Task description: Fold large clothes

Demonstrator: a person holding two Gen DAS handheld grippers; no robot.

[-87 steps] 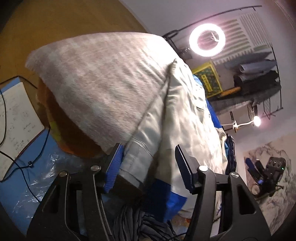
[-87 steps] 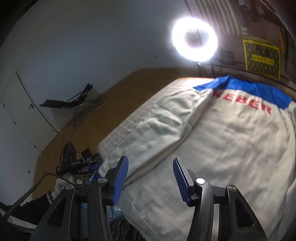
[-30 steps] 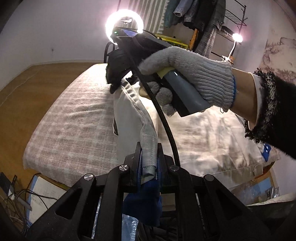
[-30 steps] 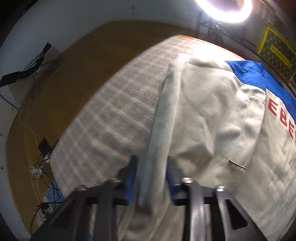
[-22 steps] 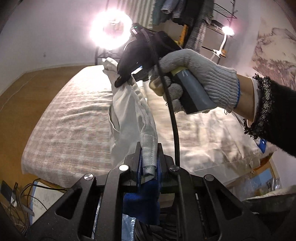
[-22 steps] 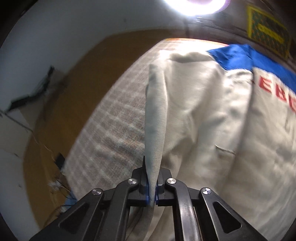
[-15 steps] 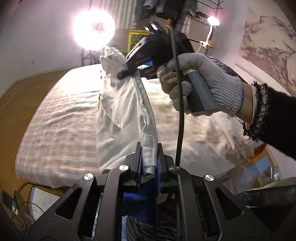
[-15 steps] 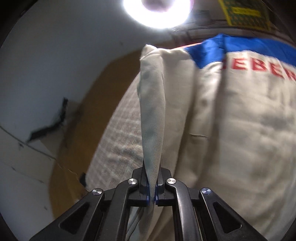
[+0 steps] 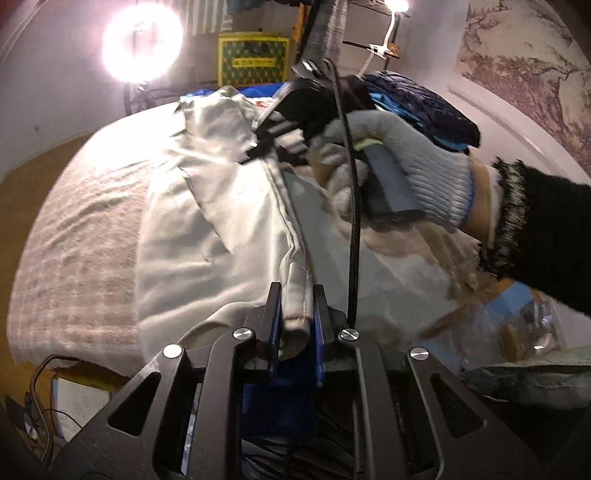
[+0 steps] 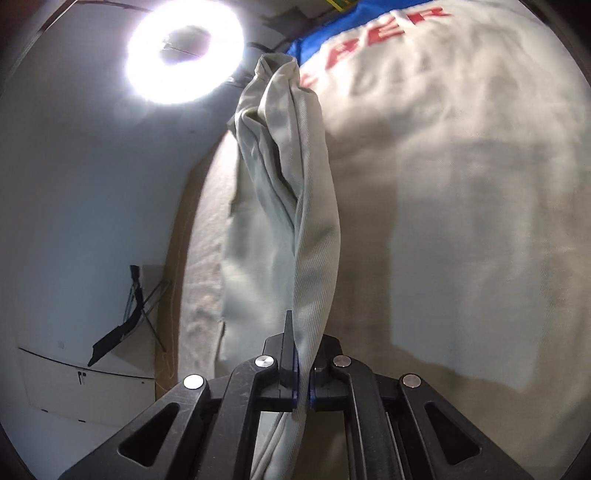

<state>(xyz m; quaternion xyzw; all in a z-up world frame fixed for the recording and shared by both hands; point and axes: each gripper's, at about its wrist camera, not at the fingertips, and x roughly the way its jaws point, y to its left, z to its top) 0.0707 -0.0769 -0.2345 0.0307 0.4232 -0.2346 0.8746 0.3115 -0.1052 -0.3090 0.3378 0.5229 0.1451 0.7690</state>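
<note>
A large pale grey jacket (image 9: 207,206) with a blue yoke and red letters (image 10: 373,29) lies on a checked bed cover (image 9: 74,236). My left gripper (image 9: 295,317) is shut on the jacket's thick hem band near the bed's front edge. My right gripper (image 10: 301,369) is shut on a lifted fold of the same jacket (image 10: 295,206), which rises in a twisted ridge ahead of it. In the left wrist view a gloved hand (image 9: 399,162) holds the right gripper's handle over the jacket's far part.
A ring light (image 9: 142,40) glares behind the bed, also bright in the right wrist view as a ring light (image 10: 184,51). A clothes rack and a yellow box (image 9: 253,59) stand at the back. Cables and paper (image 9: 74,402) lie on the floor at the front left. A dark folding stand (image 10: 129,321) leans by the wall.
The right gripper closed on the jacket's side fold, lifted it and carried it over the jacket toward the right. The left gripper kept its hold on the hem and moved the same way.
</note>
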